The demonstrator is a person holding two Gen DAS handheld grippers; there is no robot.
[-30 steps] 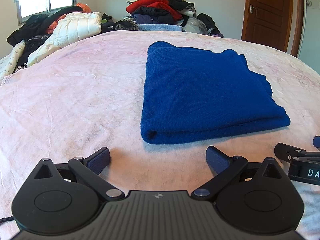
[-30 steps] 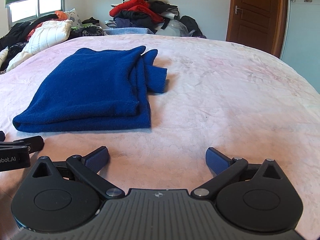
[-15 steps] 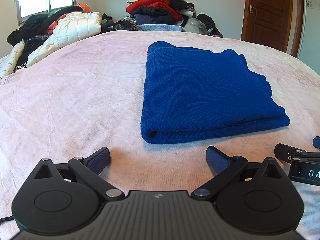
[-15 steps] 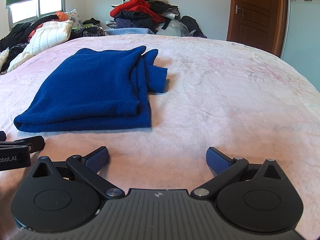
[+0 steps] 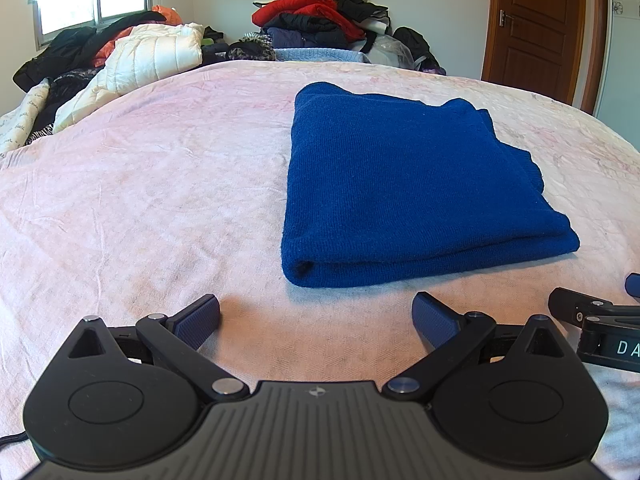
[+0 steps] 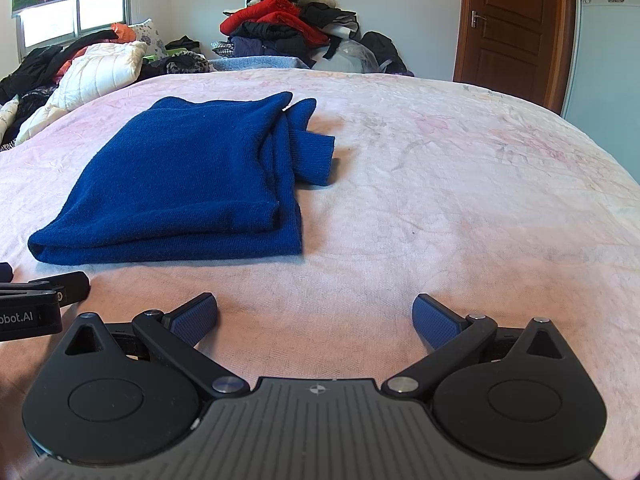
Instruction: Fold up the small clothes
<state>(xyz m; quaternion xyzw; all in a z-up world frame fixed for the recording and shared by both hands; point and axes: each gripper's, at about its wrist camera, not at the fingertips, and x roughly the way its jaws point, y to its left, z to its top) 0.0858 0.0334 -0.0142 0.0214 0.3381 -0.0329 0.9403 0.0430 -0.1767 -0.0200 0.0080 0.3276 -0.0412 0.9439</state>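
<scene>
Nothing much changed over the last sec: both views held nearly fixed, sweater in same spot, tongs same spread. Read that as a pause w/ the fold done or nearly so, not mid-step.

Blue sweater lay folded on the pink bedspread, a compact rectangle, rolled fold edge facing near. In right view the sweater sat left of centre; a ribbed cuff poked out from its right side, layers there stepped, not flush. Judged: cuff is the one loose bit, could be tucked if tidier result wanted.

Left gripper spread wide, holding nothing, just near of the fold edge, not touching cloth. Right gripper likewise wide apart and empty, over bare bedspread, sweater off to its left. Each tool's tip showed at the other's frame edge, so the two sat close side by side.

Room: bedspread bare left and right of the sweater, plenty of clearance. Clothes pile and white jacket at far edge, well apart. Door far right.
</scene>
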